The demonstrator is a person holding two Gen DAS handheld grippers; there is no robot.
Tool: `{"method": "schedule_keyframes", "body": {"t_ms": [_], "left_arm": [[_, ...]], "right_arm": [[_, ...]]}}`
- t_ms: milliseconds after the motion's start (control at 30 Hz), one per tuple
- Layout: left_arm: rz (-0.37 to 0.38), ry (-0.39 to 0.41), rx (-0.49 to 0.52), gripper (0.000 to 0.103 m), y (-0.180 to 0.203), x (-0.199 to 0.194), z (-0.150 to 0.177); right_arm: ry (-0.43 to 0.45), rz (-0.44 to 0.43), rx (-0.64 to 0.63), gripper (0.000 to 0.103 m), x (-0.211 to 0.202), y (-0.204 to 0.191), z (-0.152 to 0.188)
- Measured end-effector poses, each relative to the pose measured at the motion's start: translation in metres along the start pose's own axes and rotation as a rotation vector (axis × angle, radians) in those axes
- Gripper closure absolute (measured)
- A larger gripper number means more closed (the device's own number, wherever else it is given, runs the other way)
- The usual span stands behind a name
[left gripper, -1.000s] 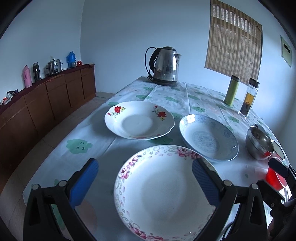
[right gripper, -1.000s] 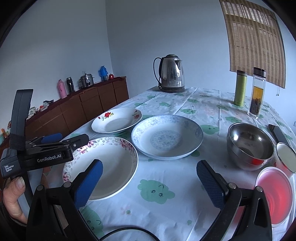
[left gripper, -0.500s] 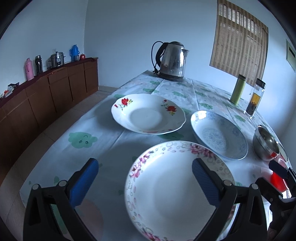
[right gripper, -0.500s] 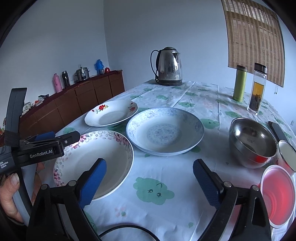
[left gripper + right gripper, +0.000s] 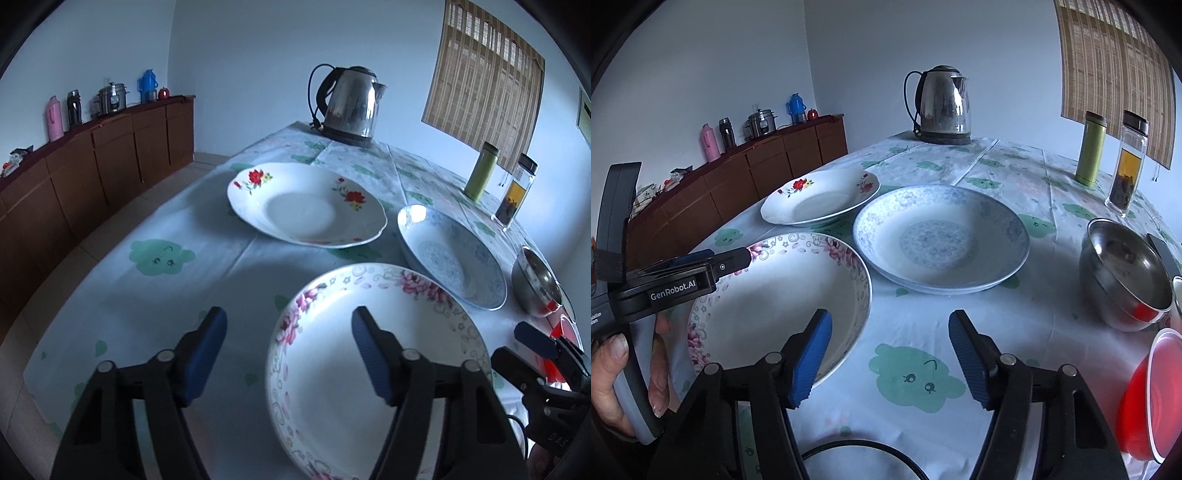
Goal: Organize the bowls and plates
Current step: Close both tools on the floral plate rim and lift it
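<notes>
The left gripper (image 5: 288,354) hangs over the near edge of the table (image 5: 155,295) with its jaws closing, roughly half spread. The left rim of the pink-flowered plate (image 5: 373,369) lies between the two blue pads, but neither pad presses on it. The right gripper (image 5: 890,354) also has its jaws closing at about half width; its left pad sits over the right rim of that same plate (image 5: 775,306), its right pad over bare tablecloth, and nothing is clamped.

In the right wrist view a hand (image 5: 617,373) holds the left gripper's grey handle at the plate's left side.

Just beyond the pink-flowered plate, toward the middle of the table, stands the blue-patterned plate (image 5: 942,240), close beside it. The red-flowered plate (image 5: 306,205) lies farther back toward the left edge, near the other two. Along the right edge sit a steel bowl (image 5: 1123,277) and, nearer, a red bowl (image 5: 1148,395).

At the far edge stands an electric kettle (image 5: 943,105). A green flask (image 5: 1089,149) and a clear bottle (image 5: 1126,160) stand at the far right edge.
</notes>
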State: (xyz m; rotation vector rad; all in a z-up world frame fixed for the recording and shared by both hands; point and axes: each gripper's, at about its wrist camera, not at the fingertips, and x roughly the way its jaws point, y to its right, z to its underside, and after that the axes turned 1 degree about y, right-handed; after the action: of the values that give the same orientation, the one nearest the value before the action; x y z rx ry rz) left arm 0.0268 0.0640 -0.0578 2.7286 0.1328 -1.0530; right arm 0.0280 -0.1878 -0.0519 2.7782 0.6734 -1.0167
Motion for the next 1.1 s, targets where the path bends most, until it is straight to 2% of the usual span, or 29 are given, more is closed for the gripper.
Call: {"method": "schedule_keyframes", "body": {"t_ms": [67,133,300,400,667,867,900,1100], "left_arm": [[0.003,-0.010,0.000,0.050,0.000,0.003,0.001],[0.007,-0.022,-0.001,0.054,0.000,0.006,0.003],[0.021,-0.039,0.012,0.058,0.003,0.010,0.007],[0.023,-0.054,0.019,0.065,0.004,0.013,0.009],[0.016,-0.049,0.030,0.069,0.005,0.011,0.007],[0.004,-0.043,0.050,0.072,0.008,0.011,0.007],[0.004,-0.043,0.050,0.072,0.008,0.011,0.007],[-0.002,-0.037,0.055,0.074,0.010,0.011,0.008]], "right_arm": [[-0.010,-0.002,-0.003,0.036,0.003,-0.001,0.000],[-0.018,-0.007,-0.007,0.037,0.007,-0.001,0.000],[-0.046,-0.029,-0.009,0.042,0.014,-0.003,-0.001],[-0.062,-0.043,-0.011,0.048,0.019,-0.004,-0.001],[-0.095,-0.072,-0.036,0.061,0.029,-0.011,0.000],[-0.140,-0.093,-0.070,0.067,0.037,-0.017,0.001],[-0.140,-0.098,-0.081,0.073,0.037,-0.019,0.001],[-0.133,-0.089,-0.091,0.074,0.035,-0.024,0.002]]}}
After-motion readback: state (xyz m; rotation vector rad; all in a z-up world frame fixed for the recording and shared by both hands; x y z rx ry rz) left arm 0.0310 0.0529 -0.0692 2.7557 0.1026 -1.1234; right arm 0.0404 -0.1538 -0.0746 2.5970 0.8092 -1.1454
